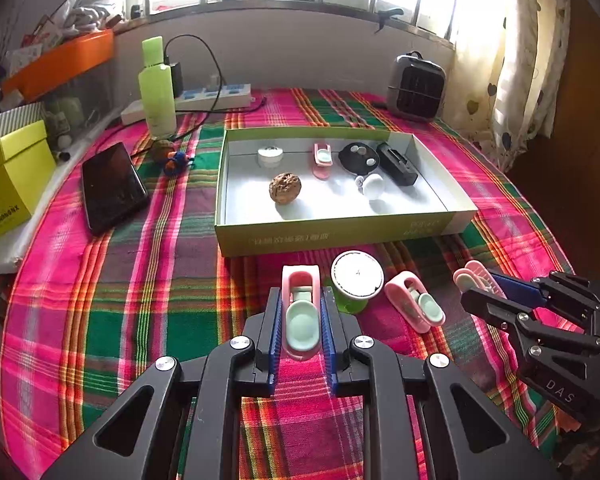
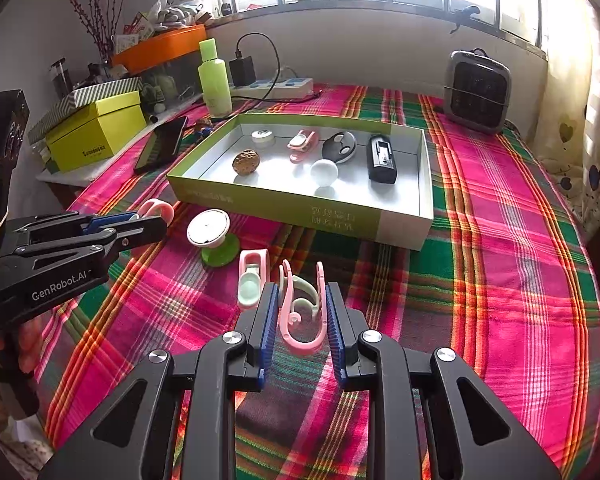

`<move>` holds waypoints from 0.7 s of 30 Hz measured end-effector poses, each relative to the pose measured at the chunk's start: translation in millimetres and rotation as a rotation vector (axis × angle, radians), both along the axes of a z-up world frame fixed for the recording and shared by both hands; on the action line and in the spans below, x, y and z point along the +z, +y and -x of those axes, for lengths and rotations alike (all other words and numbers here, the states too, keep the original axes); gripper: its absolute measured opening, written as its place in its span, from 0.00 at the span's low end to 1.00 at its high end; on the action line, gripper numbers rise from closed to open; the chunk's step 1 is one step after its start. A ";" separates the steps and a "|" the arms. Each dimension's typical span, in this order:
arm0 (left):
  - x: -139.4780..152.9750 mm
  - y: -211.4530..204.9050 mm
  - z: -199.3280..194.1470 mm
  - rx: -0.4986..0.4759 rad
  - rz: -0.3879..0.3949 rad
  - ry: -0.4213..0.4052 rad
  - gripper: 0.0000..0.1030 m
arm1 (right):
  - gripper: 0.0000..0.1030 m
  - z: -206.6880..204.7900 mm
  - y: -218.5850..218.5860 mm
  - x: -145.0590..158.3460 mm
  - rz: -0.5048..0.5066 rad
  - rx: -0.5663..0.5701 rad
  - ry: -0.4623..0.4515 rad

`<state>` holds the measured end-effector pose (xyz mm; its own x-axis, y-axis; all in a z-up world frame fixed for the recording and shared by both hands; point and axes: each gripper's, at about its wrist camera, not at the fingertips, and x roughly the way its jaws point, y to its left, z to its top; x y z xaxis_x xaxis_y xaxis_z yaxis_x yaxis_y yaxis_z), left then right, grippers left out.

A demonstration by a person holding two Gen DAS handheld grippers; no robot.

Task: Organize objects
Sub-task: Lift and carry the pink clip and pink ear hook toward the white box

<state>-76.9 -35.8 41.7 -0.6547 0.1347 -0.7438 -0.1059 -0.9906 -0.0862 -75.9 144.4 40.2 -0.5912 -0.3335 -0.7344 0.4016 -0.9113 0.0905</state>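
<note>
My left gripper (image 1: 301, 294) is shut on a pink clip with a mint pad (image 1: 302, 320), held just above the plaid cloth; from the right wrist it appears at the left (image 2: 152, 219). My right gripper (image 2: 302, 288) is shut on another pink clip (image 2: 300, 320), seen edge-on, and shows at the right of the left wrist view (image 1: 480, 286). A third pink clip (image 1: 414, 302) (image 2: 252, 280) lies on the cloth between them. A white disc on a green base (image 1: 357, 278) (image 2: 209, 228) stands just behind. The green-walled box (image 1: 340, 236) (image 2: 284, 208) holds a walnut (image 1: 285, 188), a pink clip, a white ball and black items.
A black phone (image 1: 112, 188) lies left of the box. A green bottle (image 1: 158, 88), a power strip and a small grey heater (image 1: 416, 88) stand at the back. A yellow box (image 1: 12, 184) sits at the left edge. A curtain hangs at the right.
</note>
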 end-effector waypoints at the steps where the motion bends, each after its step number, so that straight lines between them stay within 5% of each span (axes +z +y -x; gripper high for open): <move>1: 1.5 0.2 0.9 0.000 0.000 0.003 0.16 | 0.24 1.1 -0.4 1.0 0.004 -0.001 0.000; 21: 9.2 -9.6 47.0 0.015 -0.028 -0.013 0.16 | 0.24 42.5 -23.5 16.2 0.023 0.015 0.006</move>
